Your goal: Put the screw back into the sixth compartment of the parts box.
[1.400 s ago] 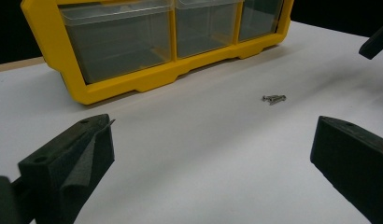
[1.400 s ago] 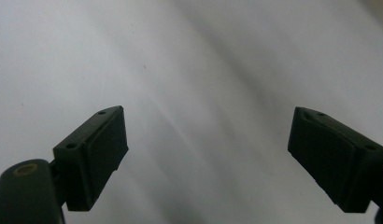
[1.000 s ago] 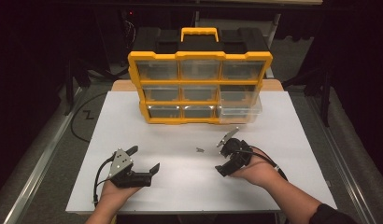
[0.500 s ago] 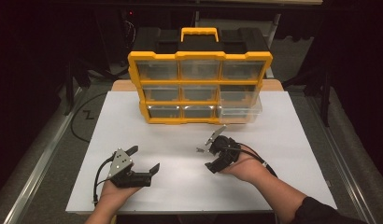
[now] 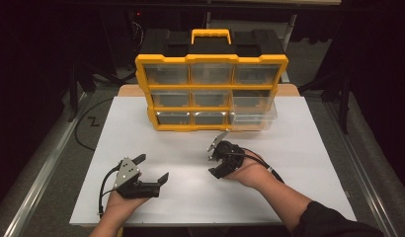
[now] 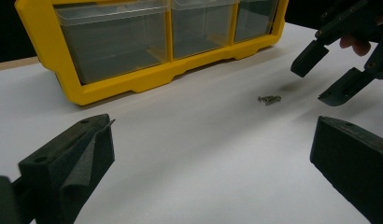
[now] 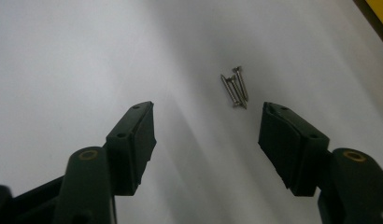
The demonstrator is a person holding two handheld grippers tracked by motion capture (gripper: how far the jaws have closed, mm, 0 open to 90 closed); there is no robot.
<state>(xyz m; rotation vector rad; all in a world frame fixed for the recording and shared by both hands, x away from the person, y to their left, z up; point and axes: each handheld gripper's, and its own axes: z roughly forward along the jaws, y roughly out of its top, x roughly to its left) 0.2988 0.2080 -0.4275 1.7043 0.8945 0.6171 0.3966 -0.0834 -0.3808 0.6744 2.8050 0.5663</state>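
Right hand-held gripper [image 7: 206, 126] hangs low over the white bench [image 5: 309, 148], jaws spread wide, and just ahead of the tips lies a small bunch of screws [image 7: 235, 87], flat on the surface, lying side by side and touching one another. Nothing is pinched between those jaws; the screws sit on the bench in line with the gap, a little beyond it.

Against a second ago, that right hand-held gripper has swung in from the right side of the bench toward the middle and now sits over the spot where the screws lay as a dark speck. From the high view it hides them. In the left gripper view the screws [image 6: 269, 98] show on open bench just below and left of the right hand-held gripper's tips [image 6: 329, 70].

Left hand-held gripper [image 5: 150, 169] has not shifted: it rests at the near left of the bench, jaws wide apart, holding nothing, well away from the screws.

Behind it all stands the yellow drawer cabinet [image 5: 211, 91], black on top with a yellow handle, clear drawers in three rows. Its lower right drawer [image 5: 253, 117] is pulled out toward the person, near the right hand-held gripper but not touching it. No object lies between the jaws and the screws.
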